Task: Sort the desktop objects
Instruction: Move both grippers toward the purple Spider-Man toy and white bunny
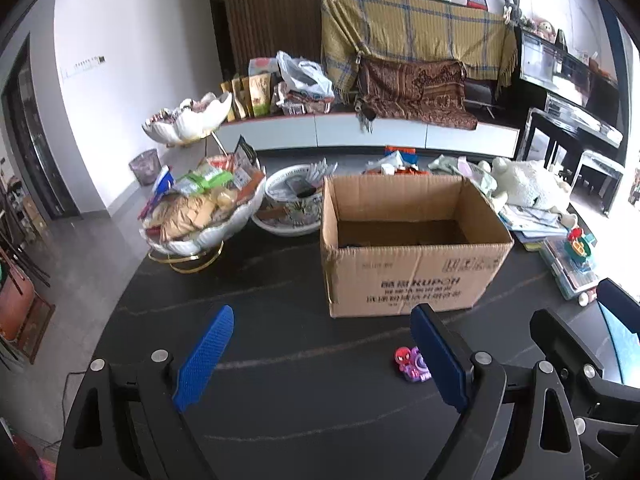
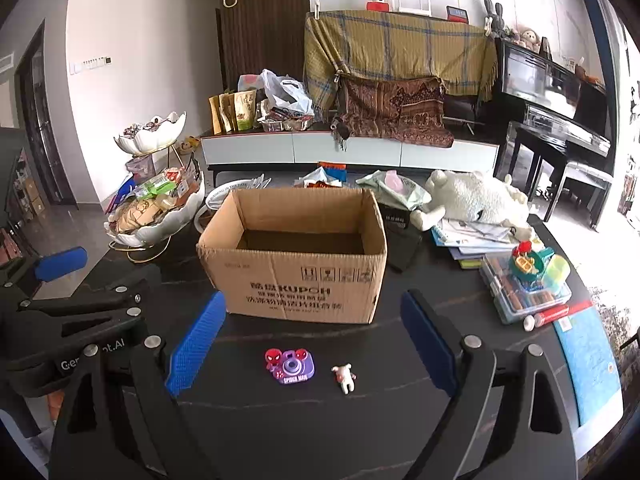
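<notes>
Right hand-held gripper, jaws apart, empty; purple toy camera and small figurine lie between them on tabletop, near the cardboard box. Left hand-held gripper likewise spread.

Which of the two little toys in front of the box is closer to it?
The purple Spider-Man toy camera. It lies nearer the cardboard box than the small white figurine, which sits right of it.
</notes>
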`<state>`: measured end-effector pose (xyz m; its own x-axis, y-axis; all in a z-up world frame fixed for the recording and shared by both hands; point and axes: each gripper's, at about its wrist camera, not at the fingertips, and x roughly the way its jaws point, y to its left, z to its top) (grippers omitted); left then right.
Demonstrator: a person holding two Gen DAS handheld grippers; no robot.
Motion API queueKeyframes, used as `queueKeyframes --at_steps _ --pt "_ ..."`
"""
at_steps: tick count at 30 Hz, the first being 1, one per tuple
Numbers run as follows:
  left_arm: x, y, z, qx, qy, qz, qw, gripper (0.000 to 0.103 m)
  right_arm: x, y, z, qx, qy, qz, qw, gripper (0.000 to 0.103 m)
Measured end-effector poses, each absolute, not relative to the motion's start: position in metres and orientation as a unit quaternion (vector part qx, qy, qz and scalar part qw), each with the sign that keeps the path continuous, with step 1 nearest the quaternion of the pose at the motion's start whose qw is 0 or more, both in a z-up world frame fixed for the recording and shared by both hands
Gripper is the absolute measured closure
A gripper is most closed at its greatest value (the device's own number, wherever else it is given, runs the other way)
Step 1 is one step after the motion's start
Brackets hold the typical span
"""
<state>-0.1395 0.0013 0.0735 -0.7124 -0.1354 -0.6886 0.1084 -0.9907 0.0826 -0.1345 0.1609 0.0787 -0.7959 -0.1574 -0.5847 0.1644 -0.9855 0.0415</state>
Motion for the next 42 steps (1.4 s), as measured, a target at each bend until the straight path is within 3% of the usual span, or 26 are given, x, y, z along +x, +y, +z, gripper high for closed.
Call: queueKeyframes --at_steps 12,26,42 --pt "-0.135 0.003 0.039 0.420 0.009 -0.905 0.059 0.016 -0.128 0.170 0.051 0.348 -0.008 -0.934 0.086 0.016" --pt "-0.139 0.017 0.010 0.446 -0.032 -0.892 0.070 0.016 -0.130 0.177 0.016 0.389 -0.011 -0.917 0.085 0.016" --pt "-0.162 0.031 -0.042 0.503 -0.034 -0.862 0.058 0.016 -0.145 0.186 -0.029 0.442 -0.014 -0.893 0.082 0.028"
